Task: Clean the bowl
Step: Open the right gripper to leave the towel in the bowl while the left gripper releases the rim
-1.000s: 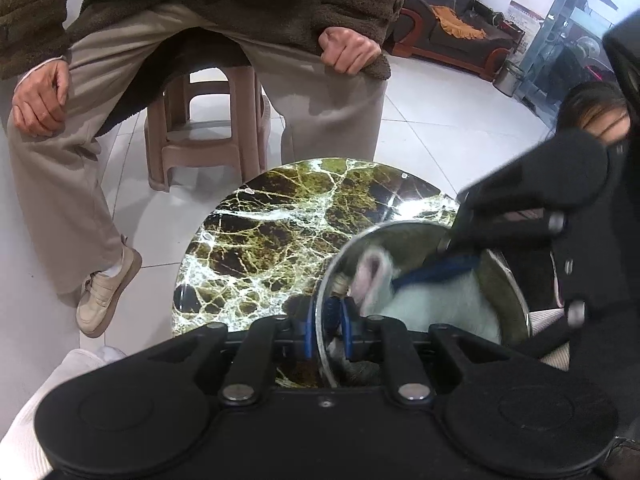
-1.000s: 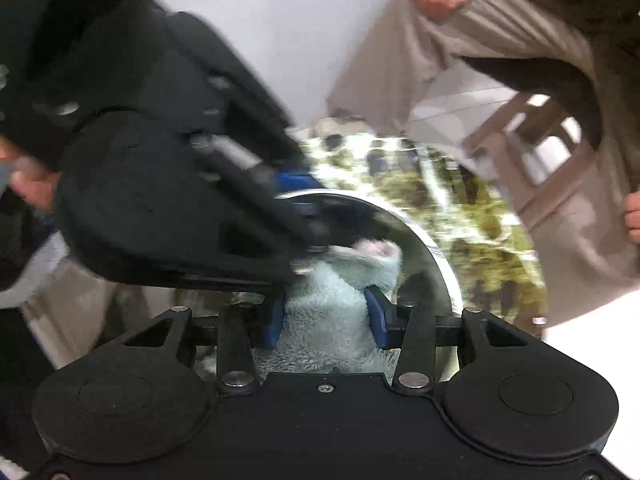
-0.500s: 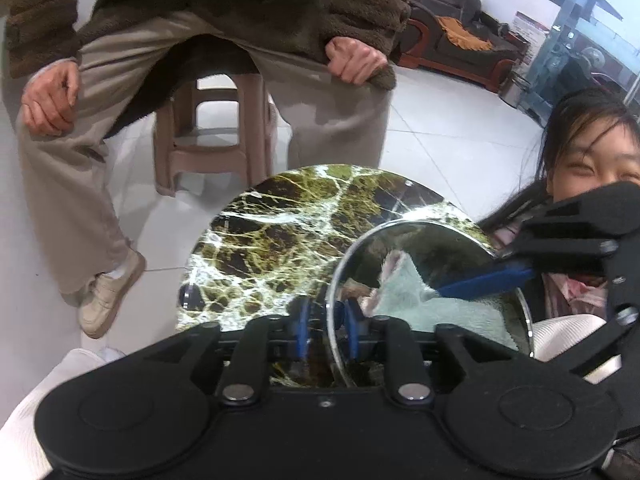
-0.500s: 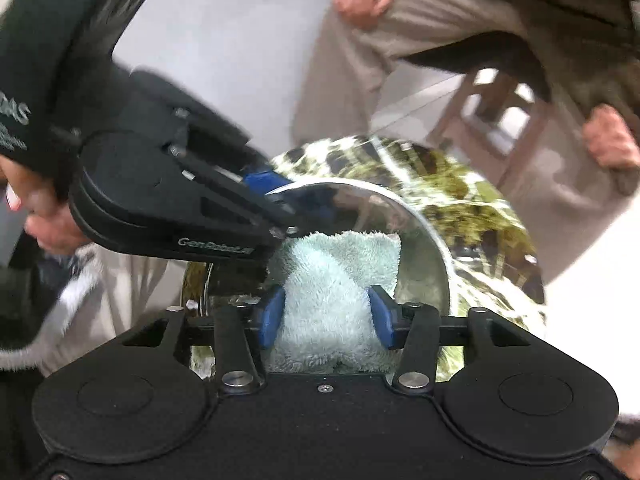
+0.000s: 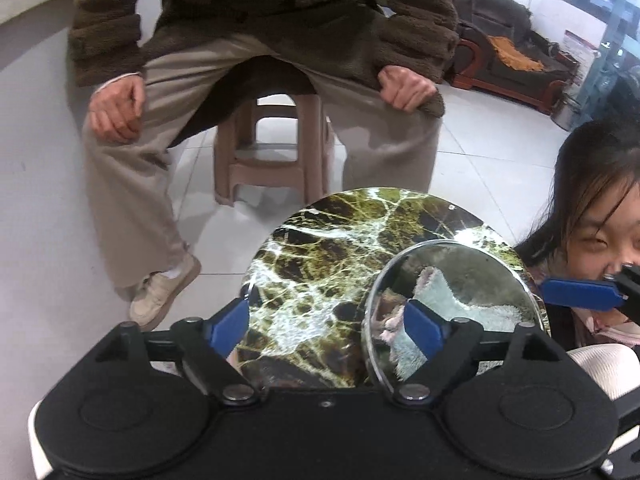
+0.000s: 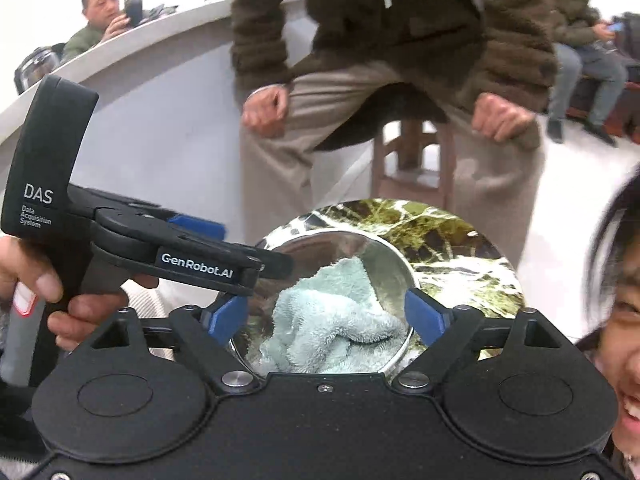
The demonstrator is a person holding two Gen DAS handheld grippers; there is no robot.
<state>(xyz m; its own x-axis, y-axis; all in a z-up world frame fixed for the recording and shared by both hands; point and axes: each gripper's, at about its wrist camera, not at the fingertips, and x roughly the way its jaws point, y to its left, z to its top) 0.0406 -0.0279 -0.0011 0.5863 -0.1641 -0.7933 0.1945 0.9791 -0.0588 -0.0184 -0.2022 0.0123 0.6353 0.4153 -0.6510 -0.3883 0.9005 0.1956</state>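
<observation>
- While my left tongs [image 5: 328, 326] are opening, their blue pads stand wide apart in the left wrist view: one pad [image 5: 423, 326] sits just inside the near rim of the steel bowl [image 5: 480, 264], the other over the marbled tabletop [image 5: 320, 248], and neither presses on anything.
- That bowl stands at the tabletop's right edge as this view shows it, with the pale green cloth [image 5: 460, 300] lying loose inside it.
- At the right border one blue pad of my right tongs [image 5: 580, 294] reaches in just beyond the bowl's rim.
- Behind the tabletop a seated person [image 5: 260, 60] rests both hands on their knees, on a plastic stool [image 5: 276, 152].
- Seen from the right wrist, my right tongs [image 6: 328, 318] are opening too, their pads outside the bowl [image 6: 384, 264] on either side of its near rim; the cloth [image 6: 328, 320] lies between them, touched by neither.
- My left tongs [image 6: 240, 276] come in from the left, held by my hand [image 6: 60, 304], with one pad over the bowl's left rim.
- The bowl sits on the near left part of the tabletop [image 6: 460, 248] in this view.
</observation>
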